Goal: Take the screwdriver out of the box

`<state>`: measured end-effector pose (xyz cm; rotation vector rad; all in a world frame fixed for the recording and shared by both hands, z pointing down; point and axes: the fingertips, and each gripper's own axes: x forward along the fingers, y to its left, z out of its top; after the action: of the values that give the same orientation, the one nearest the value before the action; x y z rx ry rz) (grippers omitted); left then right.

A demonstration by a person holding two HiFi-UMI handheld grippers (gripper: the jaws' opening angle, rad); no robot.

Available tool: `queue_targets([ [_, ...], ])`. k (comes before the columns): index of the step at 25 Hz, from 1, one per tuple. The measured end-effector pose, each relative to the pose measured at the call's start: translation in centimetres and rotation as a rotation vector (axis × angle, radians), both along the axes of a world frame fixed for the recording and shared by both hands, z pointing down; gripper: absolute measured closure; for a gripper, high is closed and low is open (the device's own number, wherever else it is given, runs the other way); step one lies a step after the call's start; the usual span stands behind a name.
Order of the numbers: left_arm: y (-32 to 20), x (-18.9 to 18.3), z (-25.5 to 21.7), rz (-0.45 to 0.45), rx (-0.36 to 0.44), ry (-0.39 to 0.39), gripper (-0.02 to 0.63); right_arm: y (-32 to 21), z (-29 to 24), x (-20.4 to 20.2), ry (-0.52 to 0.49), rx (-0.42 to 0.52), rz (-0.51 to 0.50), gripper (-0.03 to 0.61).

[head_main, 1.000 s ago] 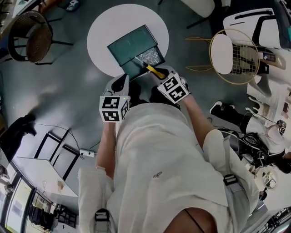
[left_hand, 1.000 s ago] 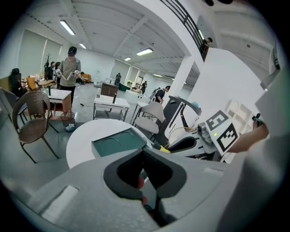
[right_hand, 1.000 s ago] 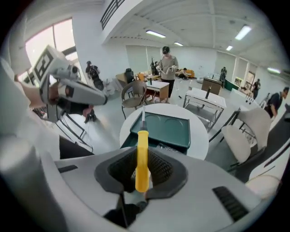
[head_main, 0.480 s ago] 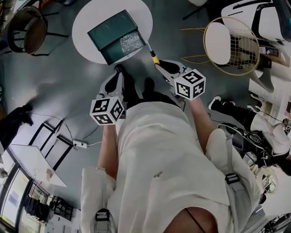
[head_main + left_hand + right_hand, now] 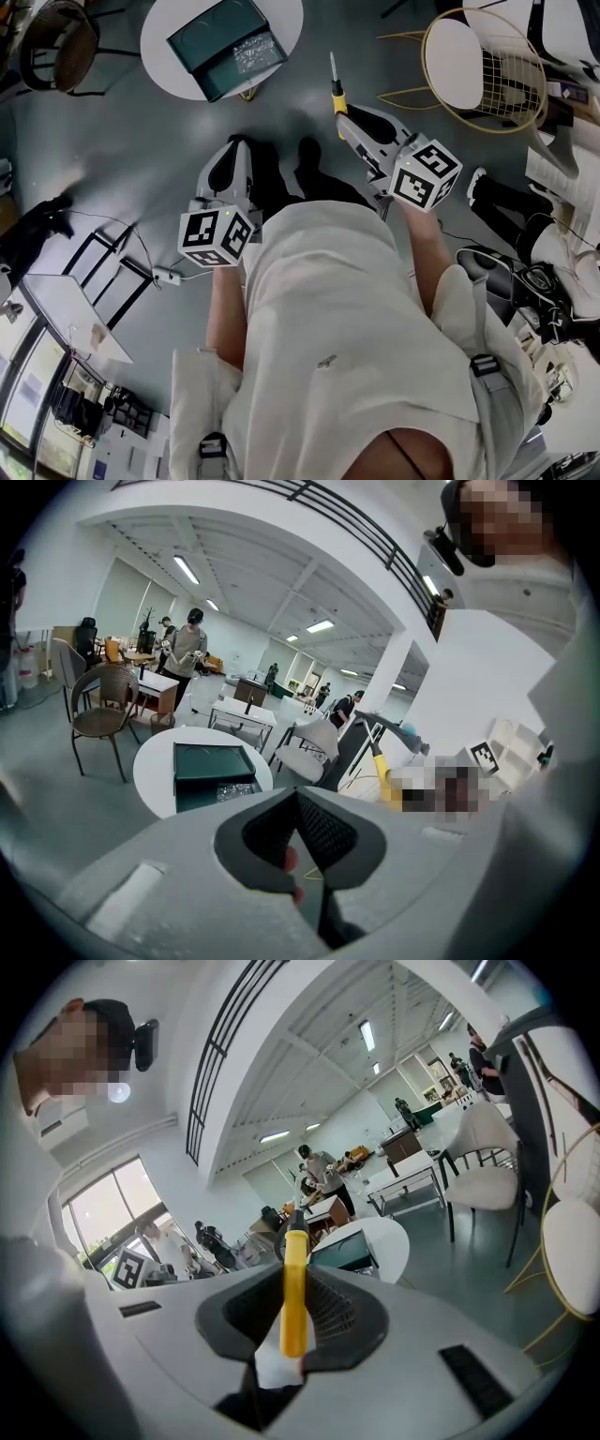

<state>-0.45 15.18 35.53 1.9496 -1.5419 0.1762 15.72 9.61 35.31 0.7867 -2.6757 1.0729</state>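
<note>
Two grippers are seen in the head view, partly covered by the person's pale garment, which fills the lower middle of the frame. The right gripper [image 5: 349, 120], upper centre-right, is clamped on the yellow handle of the screwdriver [image 5: 335, 94]; the thin shaft points to the top edge and its tip is hard to make out against the grey floor [image 5: 122, 150]. In the right gripper view the handle [image 5: 294, 1288] is pressed between the two dark pads, while its lower end is hidden behind a pale patch that cannot be identified.

The left gripper [image 5: 228, 159], centre-left, is held with its jaws brought together at the tips, and nothing is seen between them.

The screwdriver is held in the air, well apart from the box [image 5: 225, 37]. The box stands open on the round white table [image 5: 157, 56] at the upper left, which is cut off by the top edge. Bare floor is left between table and grippers. A gold wire chair [image 5: 483, 66] is near the right gripper, at the upper right.
</note>
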Motion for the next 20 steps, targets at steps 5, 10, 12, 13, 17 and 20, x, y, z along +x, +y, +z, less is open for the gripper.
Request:
queue_targets([
  [5, 1.3, -0.1, -1.8, -0.014, 0.050, -0.005, 0.604, 1.6, -3.8, -0.9, -0.073, 0.076, -0.025, 0.502],
  [10, 2.1, -0.7, -3.3, -0.034, 0.089, -0.041, 0.604, 2.7, -6.0, -2.1, -0.099, 0.130, -0.073, 0.503],
  [12, 3.0, -1.0, -3.4, -0.054, 0.094, -0.045, 0.604, 3.3, -6.0, -2.4, -0.103, 0.130, -0.095, 0.503],
  [13, 3.5, -1.2, -3.5, -0.065, 0.093, -0.045, 0.604, 3.5, -6.0, -2.6, -0.106, 0.127, -0.101, 0.503],
  [17, 5.2, -2.0, -3.4, -0.101, 0.086, -0.049, 0.604, 4.2, -6.1, -2.9, -0.125, 0.117, -0.117, 0.503],
  [20, 5.8, -2.5, -3.3, -0.121, 0.087, -0.051, 0.603, 4.6, -5.9, -3.2, -0.118, 0.115, -0.133, 0.502],
])
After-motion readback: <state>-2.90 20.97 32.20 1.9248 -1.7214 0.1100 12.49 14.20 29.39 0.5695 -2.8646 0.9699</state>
